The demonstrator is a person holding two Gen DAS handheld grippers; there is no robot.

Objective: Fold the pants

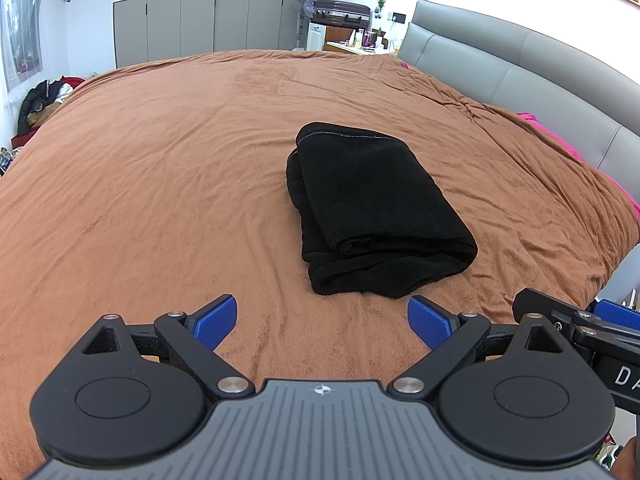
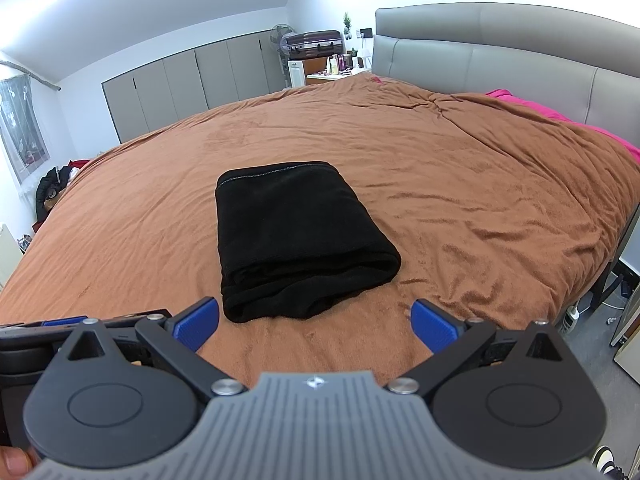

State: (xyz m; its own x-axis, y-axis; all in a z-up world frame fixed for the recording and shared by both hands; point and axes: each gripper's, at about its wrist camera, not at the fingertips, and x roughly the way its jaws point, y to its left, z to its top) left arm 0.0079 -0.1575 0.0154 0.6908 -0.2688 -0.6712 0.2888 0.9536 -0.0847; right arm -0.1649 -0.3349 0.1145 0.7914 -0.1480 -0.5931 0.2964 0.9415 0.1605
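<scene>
The black knit pants [image 1: 376,208] [image 2: 296,236] lie folded into a thick rectangular bundle on the brown plush blanket [image 1: 160,168] [image 2: 460,208] that covers the bed, roughly at the middle of its near half. The rolled fold edge faces the grippers and a stitched hem runs along the far edge.

The left gripper [image 1: 322,322] hovers above the blanket just short of the bundle's near edge, its blue-padded fingers [image 1: 214,322] spread wide and holding nothing; the pants sit ahead and slightly to its right. The right gripper [image 2: 316,324] is likewise spread apart and empty, with the bundle straight ahead and slightly to its left, apart from the pads. The two grippers sit side by side, each showing at the edge of the other's view.

Behind the bed stand a grey padded headboard [image 1: 520,52] [image 2: 500,48] and grey wardrobe doors [image 1: 200,20] [image 2: 188,76].
</scene>
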